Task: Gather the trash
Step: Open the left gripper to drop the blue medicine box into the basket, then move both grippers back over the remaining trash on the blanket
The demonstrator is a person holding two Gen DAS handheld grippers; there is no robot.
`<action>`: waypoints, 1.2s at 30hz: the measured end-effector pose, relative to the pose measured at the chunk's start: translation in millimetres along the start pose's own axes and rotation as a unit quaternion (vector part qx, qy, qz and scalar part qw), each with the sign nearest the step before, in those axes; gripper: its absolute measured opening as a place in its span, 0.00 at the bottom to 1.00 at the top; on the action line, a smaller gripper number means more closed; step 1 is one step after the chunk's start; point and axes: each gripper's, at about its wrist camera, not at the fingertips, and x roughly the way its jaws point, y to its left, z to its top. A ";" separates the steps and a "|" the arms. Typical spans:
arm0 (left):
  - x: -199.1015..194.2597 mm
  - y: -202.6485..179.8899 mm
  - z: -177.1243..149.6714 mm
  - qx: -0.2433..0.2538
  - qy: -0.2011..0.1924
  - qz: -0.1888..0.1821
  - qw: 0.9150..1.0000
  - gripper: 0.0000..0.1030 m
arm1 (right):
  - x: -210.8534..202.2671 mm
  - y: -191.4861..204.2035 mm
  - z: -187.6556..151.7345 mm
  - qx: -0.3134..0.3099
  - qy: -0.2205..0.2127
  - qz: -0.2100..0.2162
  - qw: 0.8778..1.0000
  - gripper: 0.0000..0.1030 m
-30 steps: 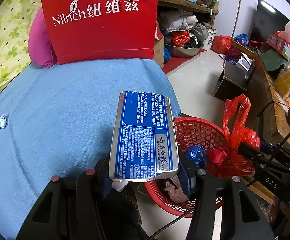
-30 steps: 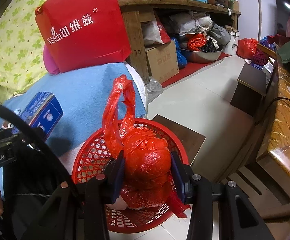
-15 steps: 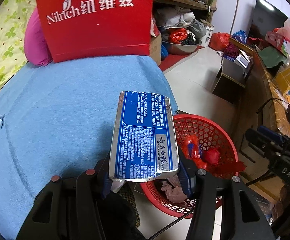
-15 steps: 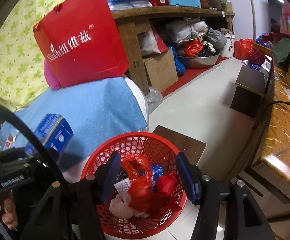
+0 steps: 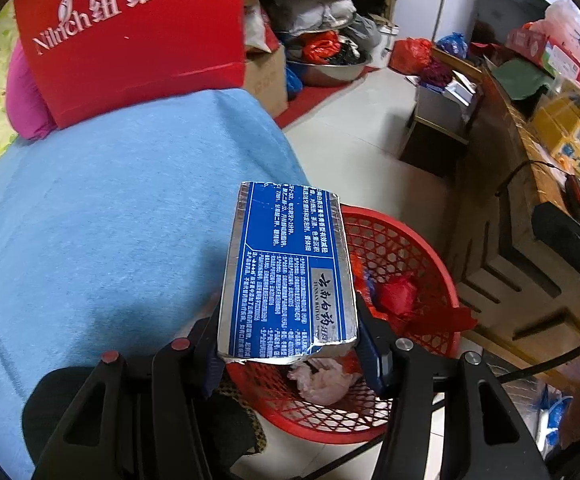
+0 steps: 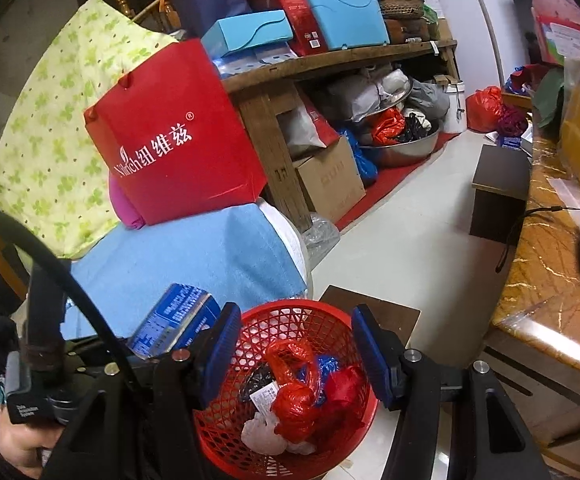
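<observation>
Trash here is a blue and silver carton [image 5: 290, 276], clamped at its near end between the pads of the left gripper [image 5: 290, 344], its long side running away from the camera and its far end reaching over the near left rim of the red mesh basket [image 5: 421, 240]. Left of the carton lies a blue blanket [image 5: 110, 220] over a rounded surface; at its far edge stands a red paper bag [image 5: 130, 36] with white lettering, a pink cushion [image 5: 24, 100] just left of it. From the right wrist view the same carton [image 6: 178, 320] sits at the near left, tilted, beside the basket's [image 6: 290, 312] left rim, with the person's hand [image 6: 22, 440] on the left tool's grip at the bottom left corner. Right gripper [image 6: 293, 356] hangs above the basket, fingers apart with nothing between them; its jaws have just been opening. Below them in the basket rest a knotted red plastic bag [image 6: 293, 392], a scrap of blue plastic [image 6: 325, 364], a printed label [image 6: 264, 396] and crumpled white tissue [image 6: 262, 434]. Farther right, pale floor tile [image 6: 401, 232] runs to a dark low cabinet [image 6: 497, 188], and a marbled brown counter [image 6: 549, 280] fills the right edge, a black cord trailing over it.
</observation>
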 end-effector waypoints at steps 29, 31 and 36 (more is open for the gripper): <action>-76.9 121.0 -46.9 -0.119 -0.063 0.044 0.990 0.71 | 21.5 107.8 17.5 -0.095 0.017 0.059 0.994 0.60; -87.5 145.1 -61.6 -0.146 -0.073 0.050 0.985 0.71 | 25.1 134.0 19.5 -0.117 0.018 0.075 0.990 0.60; -103.6 206.0 -104.1 -0.208 -0.087 0.080 0.971 0.72 | 33.4 207.8 15.6 -0.174 0.025 0.124 0.976 0.60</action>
